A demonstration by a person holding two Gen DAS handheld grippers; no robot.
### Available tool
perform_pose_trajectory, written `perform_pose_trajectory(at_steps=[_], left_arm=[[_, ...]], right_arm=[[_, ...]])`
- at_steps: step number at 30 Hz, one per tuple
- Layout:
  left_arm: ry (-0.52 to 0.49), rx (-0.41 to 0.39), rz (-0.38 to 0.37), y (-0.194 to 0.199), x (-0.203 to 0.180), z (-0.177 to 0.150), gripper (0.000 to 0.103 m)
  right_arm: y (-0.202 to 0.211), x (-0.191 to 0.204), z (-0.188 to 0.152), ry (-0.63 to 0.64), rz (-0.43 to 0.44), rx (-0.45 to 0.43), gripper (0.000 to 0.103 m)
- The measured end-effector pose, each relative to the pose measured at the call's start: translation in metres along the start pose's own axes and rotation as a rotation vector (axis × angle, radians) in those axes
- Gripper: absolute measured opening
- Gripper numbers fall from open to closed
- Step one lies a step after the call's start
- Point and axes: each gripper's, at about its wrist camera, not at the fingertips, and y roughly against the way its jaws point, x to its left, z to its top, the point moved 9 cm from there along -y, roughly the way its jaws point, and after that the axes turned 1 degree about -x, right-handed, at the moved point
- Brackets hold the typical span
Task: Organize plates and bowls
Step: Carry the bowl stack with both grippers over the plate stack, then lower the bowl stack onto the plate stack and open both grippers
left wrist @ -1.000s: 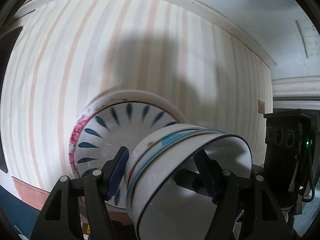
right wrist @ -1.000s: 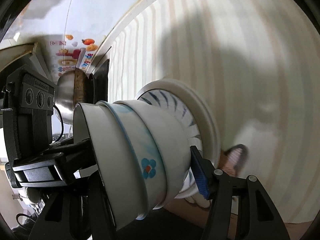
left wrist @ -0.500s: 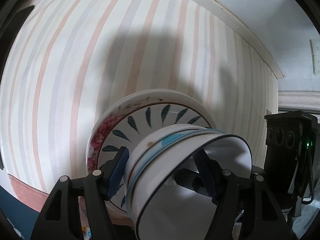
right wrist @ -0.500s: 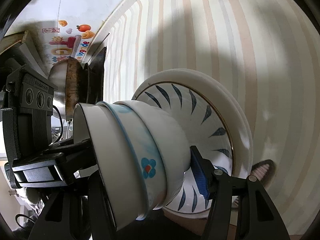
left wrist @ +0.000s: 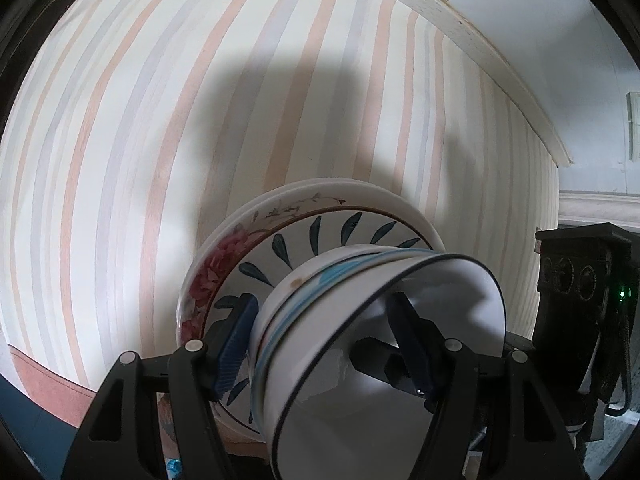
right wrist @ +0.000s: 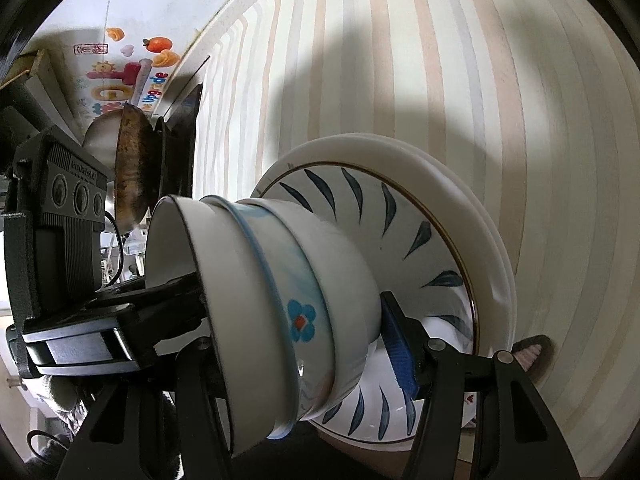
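Three nested bowls (left wrist: 360, 320) form one tilted stack: a dark-rimmed white one, a blue-banded one with a blue flower (right wrist: 302, 320), and a plain white one. My left gripper (left wrist: 322, 340) is shut on the stack, one blue pad outside and one inside the top bowl. My right gripper (right wrist: 288, 320) is shut on the same stack from the other side. The stack's base sits against a blue-leaf plate (left wrist: 280, 248) that lies on a rose plate (left wrist: 212, 276) and a white plate (right wrist: 440, 176). Whether bowl and plate touch I cannot tell.
The plates lie on a striped tablecloth (left wrist: 160, 120) whose far edge (left wrist: 500, 68) runs along a white wall. A blackened pan (right wrist: 132, 172) and a steel bowl stand at the left of the right wrist view. A dark slipper-like thing (right wrist: 532, 352) shows beside the plates.
Both grippers have come down and closer to the plate pile with the bowl stack in them. The plates now look larger and nearer. The grips have not changed.
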Motion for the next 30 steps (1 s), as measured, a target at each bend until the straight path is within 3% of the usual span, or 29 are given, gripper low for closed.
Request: perform_pose_trajectory(at_steps=[7,14,24,27,28,30], left_arm=[[-0.049,-0.041,0.07,0.011,0.002,-0.001,0.065],[-0.083,-0.115,0.134,0.04,0.012,-0.004,0.065],[-0.166,-0.215,0.192,0.091,0.008,-0.028,0.066],[-0.188,-0.25,0.206,0.105,0.007,-0.035,0.078],[-0.192,-0.258,0.209,0.108,0.007,-0.038,0.086],[-0.205,-0.282,0.217,0.119,0.007,-0.042,0.089]], right_arm=[[0.0,0.001,-0.002,0.004,-0.028,-0.001,0.062],[0.019,0.003,-0.006,0.071,-0.162,-0.055,0.062],[0.06,0.022,-0.03,0.098,-0.289,-0.147,0.062],[0.075,0.029,-0.04,0.097,-0.331,-0.187,0.069],[0.08,0.031,-0.042,0.095,-0.346,-0.205,0.076],[0.092,0.038,-0.049,0.087,-0.365,-0.245,0.084]])
